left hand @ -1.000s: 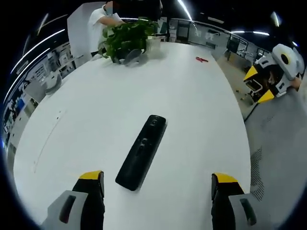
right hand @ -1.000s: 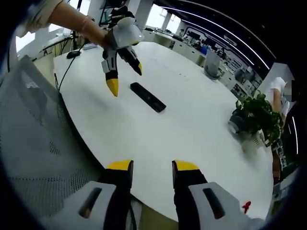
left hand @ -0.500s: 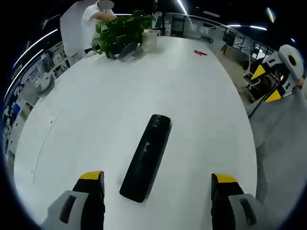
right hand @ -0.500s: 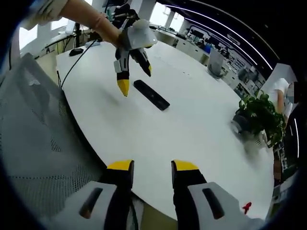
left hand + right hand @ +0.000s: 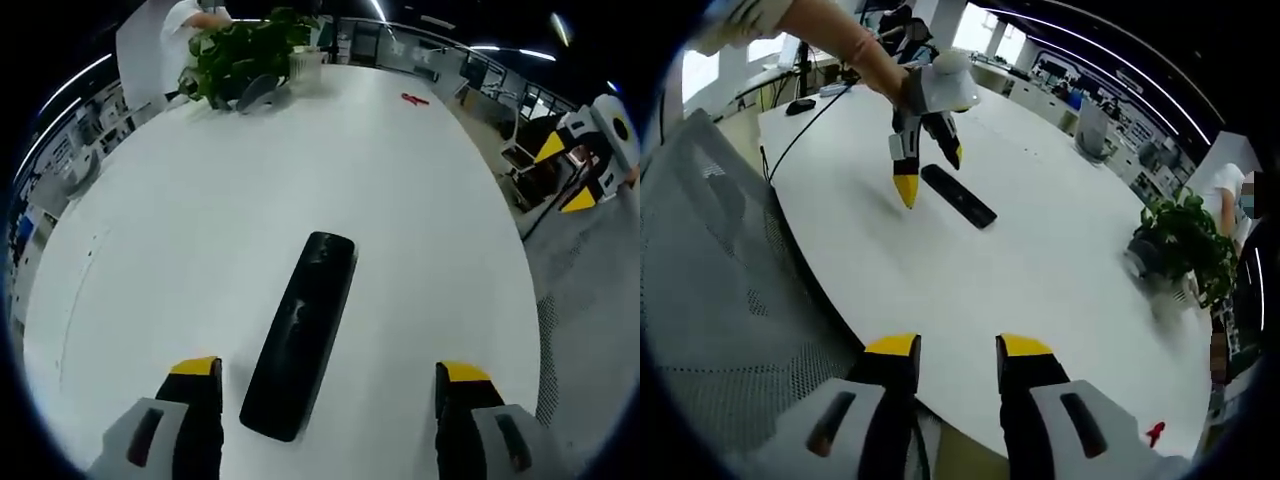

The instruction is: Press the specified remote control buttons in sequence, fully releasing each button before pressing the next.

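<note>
A long, slim black plastic remote control [image 5: 300,335] lies flat on the broad white oval surface [image 5: 200,220], between the widely parted, empty jaws of the left gripper [image 5: 330,385], which hovers above it. The right gripper [image 5: 947,350] hangs near the surface's edge, well apart from the remote, its jaws a narrow gap apart and holding nothing. A leafy green potted plant [image 5: 240,60] and a small red object [image 5: 415,99] sit at the far end, with office desks and ceiling strip lights beyond.
</note>
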`<action>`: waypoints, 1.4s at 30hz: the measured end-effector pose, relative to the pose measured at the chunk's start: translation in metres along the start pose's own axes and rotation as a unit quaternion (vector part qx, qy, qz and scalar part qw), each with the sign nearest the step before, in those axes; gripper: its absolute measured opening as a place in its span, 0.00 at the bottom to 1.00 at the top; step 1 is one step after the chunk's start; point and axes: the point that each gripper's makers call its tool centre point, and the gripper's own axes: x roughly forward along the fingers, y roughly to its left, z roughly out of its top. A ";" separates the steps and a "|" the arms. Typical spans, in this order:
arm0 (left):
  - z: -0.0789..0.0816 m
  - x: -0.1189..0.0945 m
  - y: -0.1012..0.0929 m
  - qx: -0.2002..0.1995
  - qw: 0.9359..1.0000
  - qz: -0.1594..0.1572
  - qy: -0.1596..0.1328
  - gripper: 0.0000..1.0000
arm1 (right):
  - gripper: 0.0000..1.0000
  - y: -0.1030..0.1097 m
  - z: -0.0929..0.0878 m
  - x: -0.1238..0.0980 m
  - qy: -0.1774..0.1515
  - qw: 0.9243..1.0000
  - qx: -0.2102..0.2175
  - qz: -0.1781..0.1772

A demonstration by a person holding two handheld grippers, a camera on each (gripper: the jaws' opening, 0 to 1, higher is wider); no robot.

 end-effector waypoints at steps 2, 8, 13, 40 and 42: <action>-0.001 0.002 -0.001 0.001 1.000 -0.004 0.002 0.90 | 0.31 0.000 0.000 0.000 0.000 1.000 0.001 0.000; -0.002 0.006 0.001 -0.002 1.000 -0.006 0.008 0.87 | 0.30 0.000 0.000 0.000 0.001 1.000 0.002 0.001; 0.002 0.006 0.004 -0.003 1.000 -0.004 0.005 0.83 | 0.30 0.000 -0.001 0.000 0.002 1.000 0.002 0.002; 0.014 0.009 0.021 0.052 0.998 0.038 -0.006 0.26 | 0.27 0.003 -0.004 0.002 0.012 1.000 -0.002 0.008; 0.014 0.009 0.021 0.051 0.998 0.037 -0.007 0.26 | 0.27 0.003 -0.004 0.002 0.013 1.000 -0.003 0.009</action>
